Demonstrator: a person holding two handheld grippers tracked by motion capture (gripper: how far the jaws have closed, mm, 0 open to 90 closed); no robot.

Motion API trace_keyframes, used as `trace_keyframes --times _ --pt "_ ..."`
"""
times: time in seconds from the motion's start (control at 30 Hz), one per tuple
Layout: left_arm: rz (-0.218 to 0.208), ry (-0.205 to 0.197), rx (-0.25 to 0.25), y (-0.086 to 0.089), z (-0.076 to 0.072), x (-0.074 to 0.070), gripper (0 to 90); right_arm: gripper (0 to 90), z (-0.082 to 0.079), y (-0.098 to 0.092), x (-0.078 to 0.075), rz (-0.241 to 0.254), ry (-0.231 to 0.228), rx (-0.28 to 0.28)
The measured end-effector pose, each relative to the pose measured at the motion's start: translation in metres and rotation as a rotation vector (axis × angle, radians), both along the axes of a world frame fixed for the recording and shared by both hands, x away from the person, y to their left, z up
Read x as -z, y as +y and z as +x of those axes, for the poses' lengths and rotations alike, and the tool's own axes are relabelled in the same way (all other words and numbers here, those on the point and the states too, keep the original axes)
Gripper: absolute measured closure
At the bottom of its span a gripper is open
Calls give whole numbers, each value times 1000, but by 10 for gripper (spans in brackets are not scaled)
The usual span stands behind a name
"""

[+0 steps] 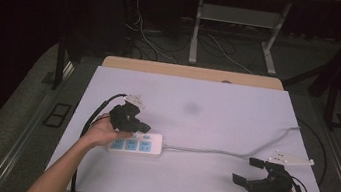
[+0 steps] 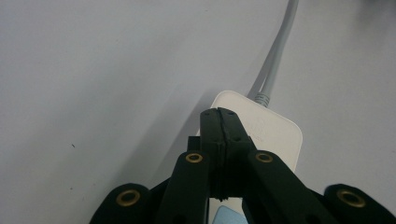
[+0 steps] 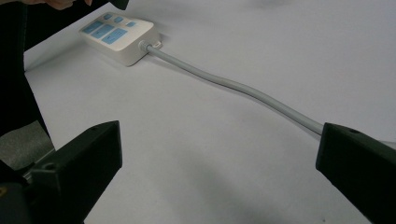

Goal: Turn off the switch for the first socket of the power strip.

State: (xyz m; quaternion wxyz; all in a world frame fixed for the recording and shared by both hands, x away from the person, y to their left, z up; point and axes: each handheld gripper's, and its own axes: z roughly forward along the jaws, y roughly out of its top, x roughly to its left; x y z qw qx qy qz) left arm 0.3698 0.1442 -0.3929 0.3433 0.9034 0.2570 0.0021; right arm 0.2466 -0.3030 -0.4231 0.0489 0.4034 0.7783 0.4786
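Note:
A white power strip (image 1: 136, 145) with blue socket faces lies left of centre on the white table (image 1: 218, 102). Its grey cord (image 1: 211, 151) runs right and off the far right edge. My left gripper (image 1: 145, 129) is shut, and its tips rest on the cord end of the strip. In the left gripper view the joined jaws of this gripper (image 2: 223, 115) stand over the strip (image 2: 275, 133), with the cord (image 2: 275, 65) beyond. My right gripper (image 1: 247, 171) is open near the front right, just in front of the cord. The right gripper view has its jaws (image 3: 219, 140) wide apart, the cord (image 3: 233, 86) crossing ahead, and the strip (image 3: 119, 35) far off.
A faint dark smudge (image 1: 192, 108) marks the table's middle. A wooden edge (image 1: 192, 72) runs along the back. Beyond it stand the metal legs (image 1: 196, 29) of another table, with loose cables (image 1: 142, 31) on the floor.

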Motion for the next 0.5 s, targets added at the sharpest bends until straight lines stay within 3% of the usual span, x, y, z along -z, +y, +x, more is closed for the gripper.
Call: trace_keyframes --times 0.5 --pt "30 27 25 -5 2 8 891 2 0 1 1 -4 2 -8"
